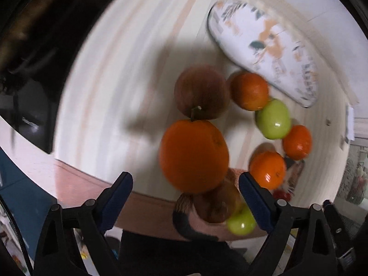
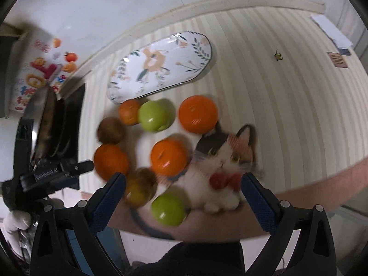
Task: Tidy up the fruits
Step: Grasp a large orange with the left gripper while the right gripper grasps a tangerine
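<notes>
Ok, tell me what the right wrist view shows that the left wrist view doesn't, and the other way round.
Only the right wrist view: the whole cat picture on the tablecloth, papers near the table's far edge, colourful wall stickers, and the left hand-held gripper's body from the side.
Only the left wrist view: a dark panel beyond the table edge.
Both: the floral oval plate, bare of fruit, the striped tablecloth, and the cluster of oranges, green apples and brown fruits, none gripped; each view's own jaws stand open.
</notes>
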`<state>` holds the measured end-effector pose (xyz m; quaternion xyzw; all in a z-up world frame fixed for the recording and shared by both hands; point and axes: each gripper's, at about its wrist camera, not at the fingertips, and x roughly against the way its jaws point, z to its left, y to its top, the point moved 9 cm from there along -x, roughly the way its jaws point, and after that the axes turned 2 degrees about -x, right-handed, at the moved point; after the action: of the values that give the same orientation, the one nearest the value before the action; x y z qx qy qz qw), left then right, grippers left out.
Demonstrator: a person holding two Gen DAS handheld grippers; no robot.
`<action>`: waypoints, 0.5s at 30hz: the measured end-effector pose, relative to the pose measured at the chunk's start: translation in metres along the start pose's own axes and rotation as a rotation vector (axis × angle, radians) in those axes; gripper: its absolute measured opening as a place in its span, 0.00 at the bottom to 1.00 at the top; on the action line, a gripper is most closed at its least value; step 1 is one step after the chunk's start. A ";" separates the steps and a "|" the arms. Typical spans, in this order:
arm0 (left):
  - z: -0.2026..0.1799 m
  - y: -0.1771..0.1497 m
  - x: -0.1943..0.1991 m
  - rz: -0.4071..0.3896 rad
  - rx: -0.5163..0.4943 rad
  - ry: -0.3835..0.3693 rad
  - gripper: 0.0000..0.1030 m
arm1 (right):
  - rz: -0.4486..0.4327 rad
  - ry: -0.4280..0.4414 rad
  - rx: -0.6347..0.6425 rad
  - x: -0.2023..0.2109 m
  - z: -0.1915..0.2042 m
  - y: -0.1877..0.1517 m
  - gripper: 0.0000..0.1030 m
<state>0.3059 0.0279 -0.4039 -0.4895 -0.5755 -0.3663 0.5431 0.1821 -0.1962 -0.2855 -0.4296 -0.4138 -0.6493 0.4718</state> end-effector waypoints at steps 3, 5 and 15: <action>-0.006 0.004 -0.022 0.045 0.023 0.002 0.92 | 0.068 -0.005 0.010 -0.025 -0.013 0.018 0.99; -0.011 0.007 -0.033 0.057 0.020 0.012 0.89 | 0.090 -0.012 0.023 -0.034 -0.016 0.024 0.99; -0.004 0.003 -0.030 -0.014 0.004 0.113 0.74 | 0.132 -0.013 0.046 -0.074 -0.020 0.067 0.95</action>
<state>0.3075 0.0196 -0.4333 -0.4631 -0.5479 -0.3959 0.5732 0.2572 -0.2102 -0.3522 -0.4493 -0.4026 -0.6041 0.5207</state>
